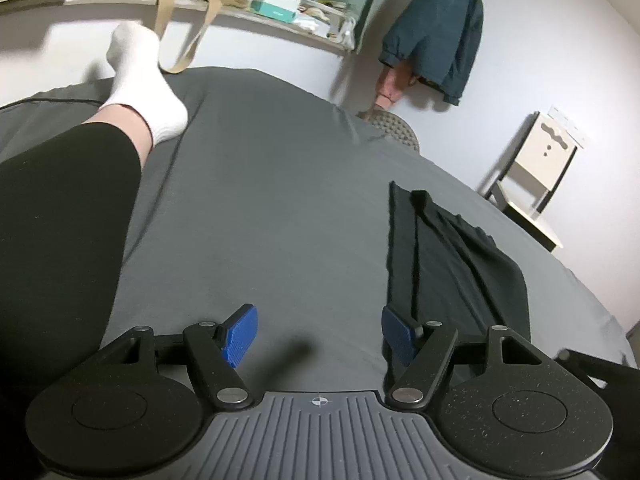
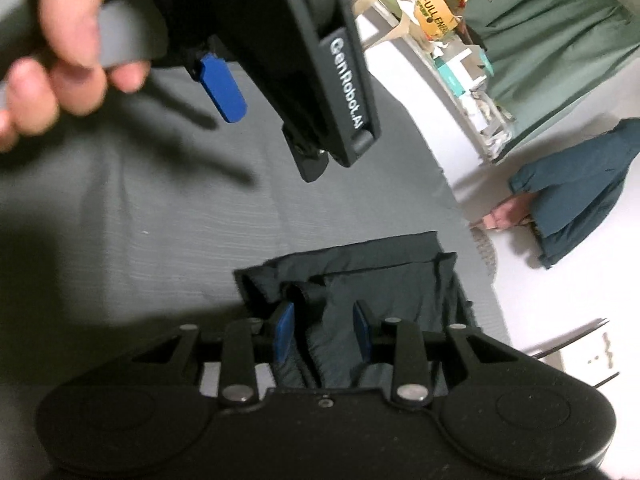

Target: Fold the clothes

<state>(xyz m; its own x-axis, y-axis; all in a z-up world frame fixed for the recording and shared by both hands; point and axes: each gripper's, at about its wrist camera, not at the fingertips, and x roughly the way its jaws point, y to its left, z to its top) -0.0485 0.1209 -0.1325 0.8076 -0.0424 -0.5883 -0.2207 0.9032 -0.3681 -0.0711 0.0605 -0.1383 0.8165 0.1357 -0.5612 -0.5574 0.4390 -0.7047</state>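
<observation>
Hovering low at the bottom of its own view, the right gripper (image 2: 322, 338) has its blue pads partly open, straddling a raised ridge of the dark garment (image 2: 384, 292); whether they touch the cloth I cannot tell, and they don't look clamped. The garment lies in a compact, creased bundle on the grey bedsheet (image 1: 280, 200), at the centre-bottom of the right view and lower right of the left view. That fits a fold half made or one being tidied. Any grip should take all the layers at an edge, not the loose wrinkle, and keep the cloth flat on the sheet.

The left gripper (image 1: 320, 336) is spread wide and holds nothing, with bare sheet beneath it. In the right view its body fills the upper middle, held by a hand (image 2: 60, 60) at upper left, close above the garment, so the two tools could collide. A person's leg and white sock (image 1: 140, 80) stretch along the left of the frame; a cluttered shelf (image 1: 248, 12), a hanging teal jacket (image 1: 440, 36) and a chair (image 1: 536, 176) stand farther off.
</observation>
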